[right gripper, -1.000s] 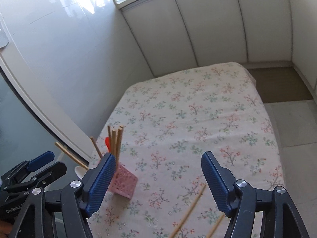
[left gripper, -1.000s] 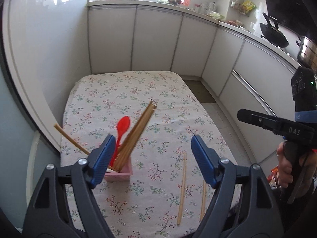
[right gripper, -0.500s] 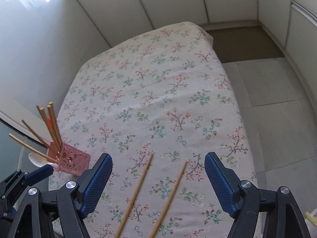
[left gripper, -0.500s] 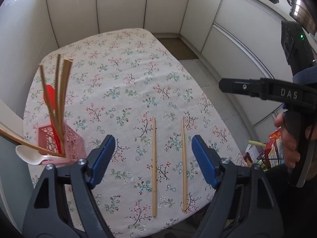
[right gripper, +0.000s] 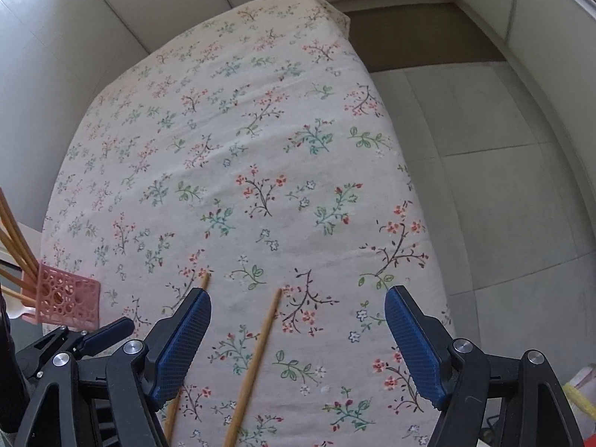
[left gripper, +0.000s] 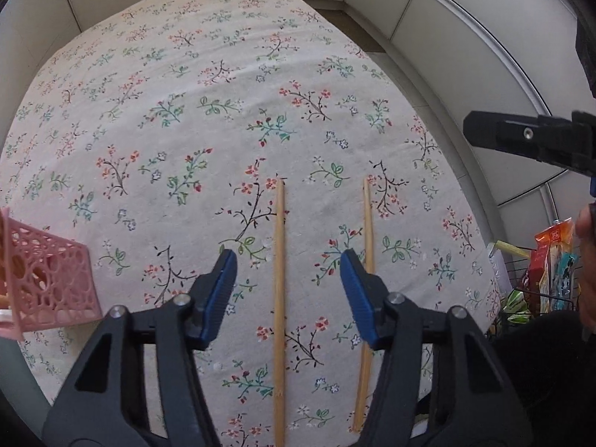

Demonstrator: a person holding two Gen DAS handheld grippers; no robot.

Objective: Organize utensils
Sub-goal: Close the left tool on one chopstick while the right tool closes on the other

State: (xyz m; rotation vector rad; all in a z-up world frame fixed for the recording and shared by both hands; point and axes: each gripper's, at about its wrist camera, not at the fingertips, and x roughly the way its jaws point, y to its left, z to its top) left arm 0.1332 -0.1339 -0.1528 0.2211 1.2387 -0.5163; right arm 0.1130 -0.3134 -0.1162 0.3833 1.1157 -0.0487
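Observation:
Two wooden chopsticks lie side by side on the floral tablecloth (left gripper: pixel 186 74). The left chopstick (left gripper: pixel 279 298) runs between the jaws of my left gripper (left gripper: pixel 287 260), which are closing; the pads do not touch it. The right chopstick (left gripper: pixel 367 231) lies just outside the right blue pad. My right gripper (right gripper: pixel 298 296) hangs open over that right chopstick (right gripper: pixel 257 354), with nothing pressed. A pink lattice holder (left gripper: pixel 48 279) stands at the table's left edge, and several chopsticks (right gripper: pixel 15 238) stand in it.
The table's right edge drops to a tiled floor (right gripper: pixel 503 186). White cabinet fronts (left gripper: pixel 465 37) curve around the far and right sides. Snack packets (left gripper: pixel 551 257) sit in a wire basket by the near right corner. A hand (left gripper: pixel 586 260) shows at the right rim.
Both grippers have sunk toward the table and tipped downward over the two loose chopsticks. The pink holder has slid to the left rim of both views. The left jaws have narrowed.

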